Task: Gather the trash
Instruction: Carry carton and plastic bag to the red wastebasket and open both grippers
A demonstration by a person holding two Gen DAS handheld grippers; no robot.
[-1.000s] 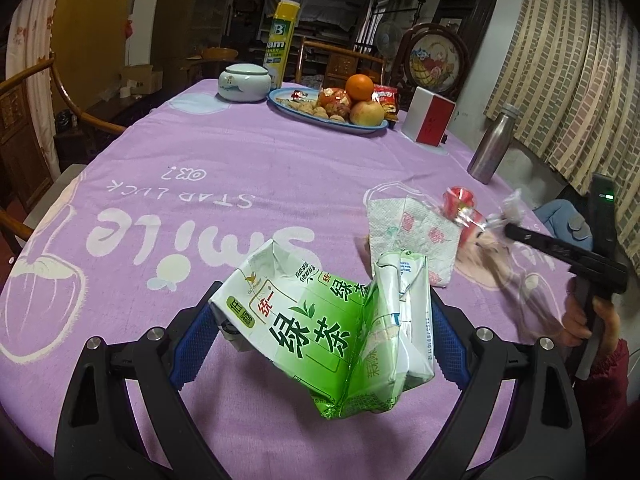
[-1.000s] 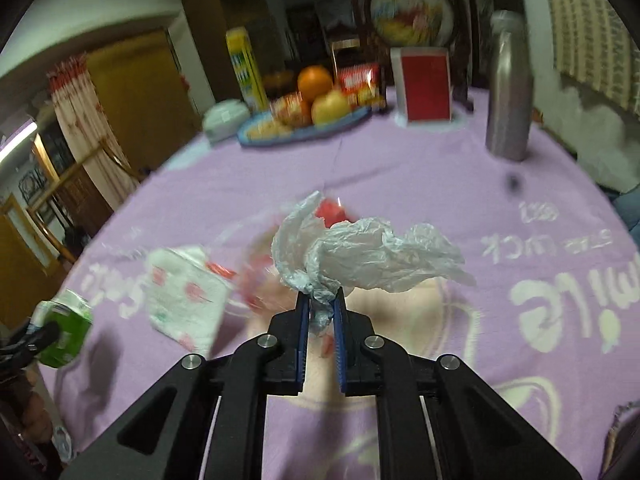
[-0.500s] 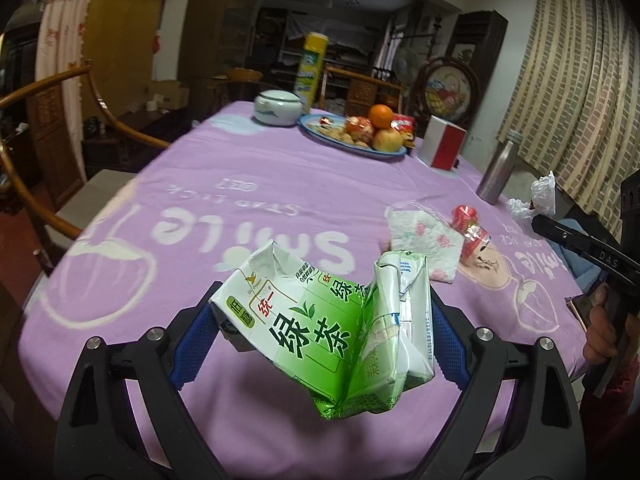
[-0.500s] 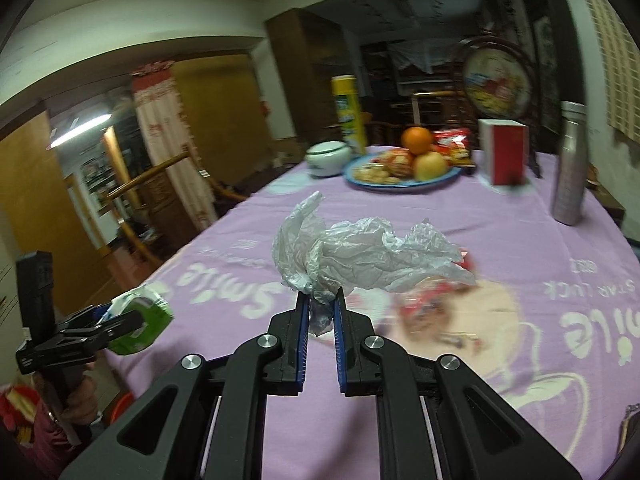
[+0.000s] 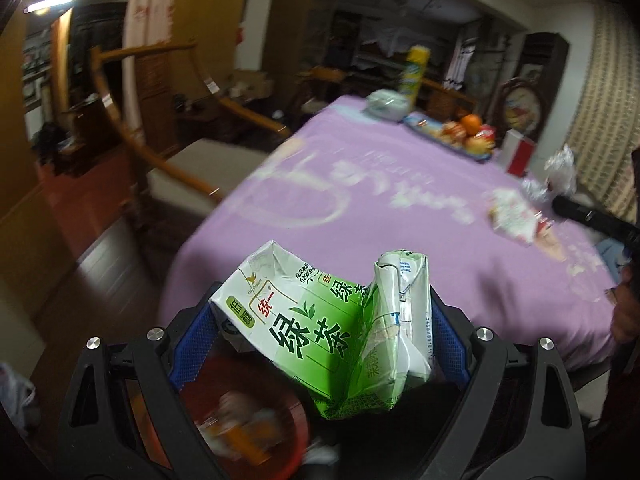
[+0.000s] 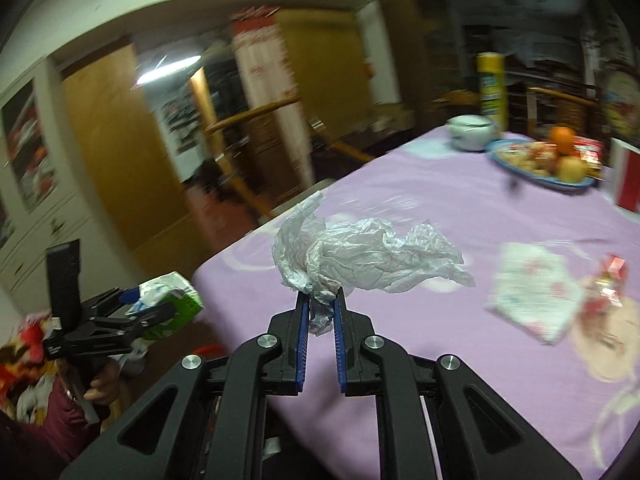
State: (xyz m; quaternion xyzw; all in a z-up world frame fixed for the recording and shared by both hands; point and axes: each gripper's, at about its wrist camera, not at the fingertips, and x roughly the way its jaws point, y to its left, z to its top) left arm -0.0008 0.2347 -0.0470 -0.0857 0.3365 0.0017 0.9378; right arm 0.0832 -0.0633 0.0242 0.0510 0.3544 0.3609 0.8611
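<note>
My left gripper (image 5: pixel 320 316) is shut on a crushed green tea carton (image 5: pixel 332 328) and holds it off the table's near edge, above a red bin (image 5: pixel 240 412) with trash in it. It also shows in the right wrist view (image 6: pixel 160 308). My right gripper (image 6: pixel 320 304) is shut on a crumpled clear plastic bag (image 6: pixel 360 256), held above the purple tablecloth (image 6: pixel 460 220). A printed tissue pack (image 6: pixel 532 296) and a red wrapper (image 6: pixel 604 288) lie on the table.
A fruit plate (image 6: pixel 540 160), a white lidded pot (image 6: pixel 468 132), a yellow can (image 6: pixel 492 84) and a red-and-white box (image 6: pixel 628 176) stand at the table's far end. A wooden chair (image 5: pixel 160 152) stands left of the table.
Both grippers have swung left and back from the table with their loads. The left one now hangs past the table edge over the red bin.
</note>
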